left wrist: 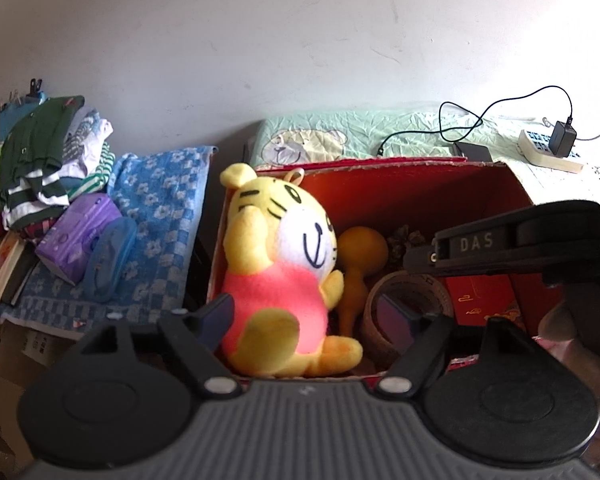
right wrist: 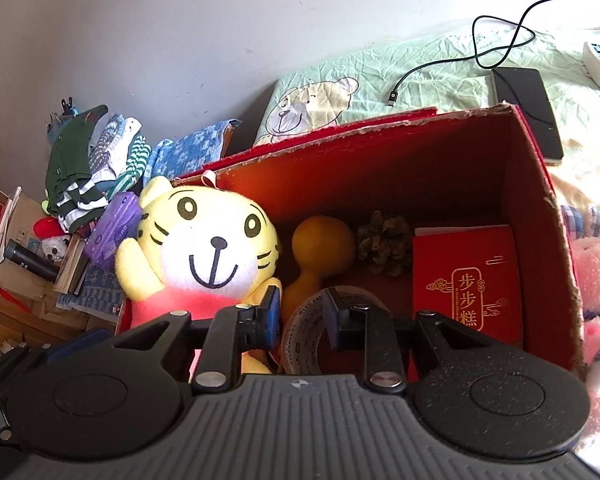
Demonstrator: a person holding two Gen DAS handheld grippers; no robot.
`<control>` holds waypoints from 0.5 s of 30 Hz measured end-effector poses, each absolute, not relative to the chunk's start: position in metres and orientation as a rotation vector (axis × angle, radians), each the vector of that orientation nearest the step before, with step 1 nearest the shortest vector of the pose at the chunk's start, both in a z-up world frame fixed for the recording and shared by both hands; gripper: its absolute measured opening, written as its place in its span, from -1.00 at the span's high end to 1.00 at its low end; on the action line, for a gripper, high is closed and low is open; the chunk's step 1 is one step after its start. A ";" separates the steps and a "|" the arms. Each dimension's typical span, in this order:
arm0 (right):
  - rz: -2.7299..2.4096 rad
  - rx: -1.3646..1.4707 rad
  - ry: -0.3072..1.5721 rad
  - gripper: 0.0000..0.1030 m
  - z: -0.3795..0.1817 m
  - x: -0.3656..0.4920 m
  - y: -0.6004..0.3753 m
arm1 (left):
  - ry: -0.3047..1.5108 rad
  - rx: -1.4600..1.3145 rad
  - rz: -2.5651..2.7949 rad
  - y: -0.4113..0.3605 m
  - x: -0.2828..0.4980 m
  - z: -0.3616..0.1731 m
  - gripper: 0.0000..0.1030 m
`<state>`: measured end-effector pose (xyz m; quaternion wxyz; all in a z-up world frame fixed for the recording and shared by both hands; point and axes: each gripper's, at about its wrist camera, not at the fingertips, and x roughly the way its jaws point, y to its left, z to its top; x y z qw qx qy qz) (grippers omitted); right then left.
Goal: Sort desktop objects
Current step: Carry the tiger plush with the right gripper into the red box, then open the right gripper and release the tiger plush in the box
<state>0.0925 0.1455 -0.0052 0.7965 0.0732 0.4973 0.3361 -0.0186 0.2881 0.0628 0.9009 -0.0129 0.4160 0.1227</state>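
Here, an open red cardboard box [right wrist: 400,160] sits on a surface covered by a pale green cloth [right wrist: 412,68] printed with a bear. Inside the box, at its left end, a yellow tiger plush toy [right wrist: 204,248] in a pink shirt sits upright. Beside it stands an orange gourd [right wrist: 320,248], then a pine cone [right wrist: 384,244] against the back wall, and a small red box with gold characters [right wrist: 468,280] at the right end. A roll of tape [right wrist: 304,336] stands on edge at the front.

The left gripper [left wrist: 308,316] hovers at the box's front edge with its jaws spread wide on either side of the plush toy's lower body, gripping nothing. The right gripper [right wrist: 300,316] is over the box, its jaws narrowly spaced with the tape roll's rim between them; whether they are pinching it cannot be told.

Left of the box lie a blue checkered towel [left wrist: 160,208], a heap of folded clothes [left wrist: 52,152] and a purple tissue pack [left wrist: 76,232]. A black phone [right wrist: 528,108] and a charging cable [right wrist: 496,40] rest on the cloth behind.
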 end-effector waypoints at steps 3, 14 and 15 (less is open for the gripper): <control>0.710 0.161 1.042 0.47 0.002 0.085 0.135 | 0.864 -0.025 0.269 0.283 -0.018 0.064 -0.57; 0.692 0.187 0.988 0.46 0.015 0.068 0.098 | 0.871 0.021 0.283 0.256 -0.011 0.063 -0.38; 0.695 0.192 0.985 0.46 0.015 0.067 0.095 | 0.871 0.023 0.280 0.253 -0.010 0.063 -0.38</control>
